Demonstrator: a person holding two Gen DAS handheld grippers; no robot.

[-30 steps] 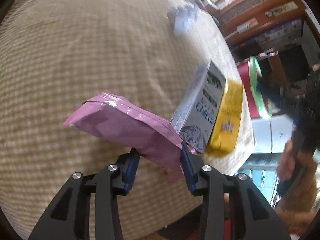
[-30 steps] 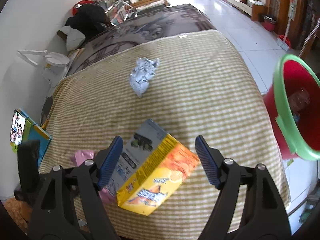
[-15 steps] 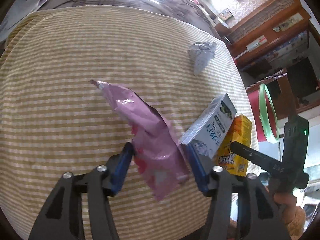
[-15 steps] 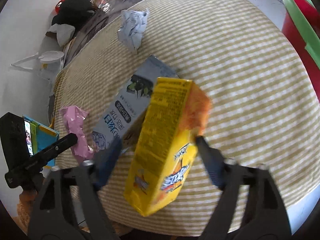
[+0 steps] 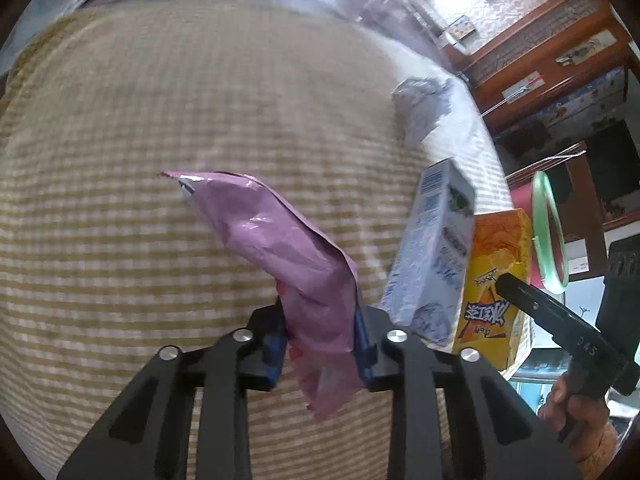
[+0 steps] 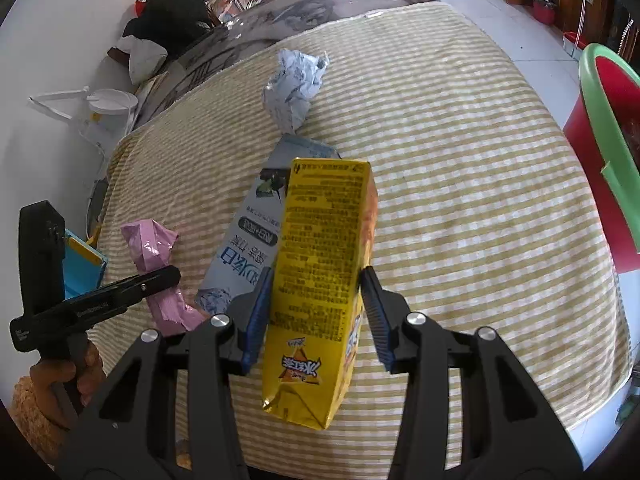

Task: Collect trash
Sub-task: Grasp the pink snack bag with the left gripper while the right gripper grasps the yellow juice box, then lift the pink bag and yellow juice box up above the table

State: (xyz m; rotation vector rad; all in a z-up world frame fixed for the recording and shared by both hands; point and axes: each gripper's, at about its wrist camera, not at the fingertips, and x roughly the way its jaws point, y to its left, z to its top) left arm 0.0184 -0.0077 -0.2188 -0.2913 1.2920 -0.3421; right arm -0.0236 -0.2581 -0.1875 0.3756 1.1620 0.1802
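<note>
A lived-in home: a table under a yellow-and-white striped cloth [image 6: 460, 168] fills the frame, clothes and magazines [image 6: 192, 12] heaped at upper left, a white tiled floor [image 6: 516, 28] and wooden cabinets [image 5: 552, 60] at upper right, a red bin with green rim [image 6: 608, 128] at right edge.

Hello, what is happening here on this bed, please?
A person is picking up trash from a striped blanket, with a hand-held gripper in each hand. The left gripper has just closed on a pink wrapper. The right gripper has been closing around a yellow carton and now grips it. A pale blue carton and a crumpled paper ball lie on the blanket. A red bin with a green rim stands beside the bed.
</note>
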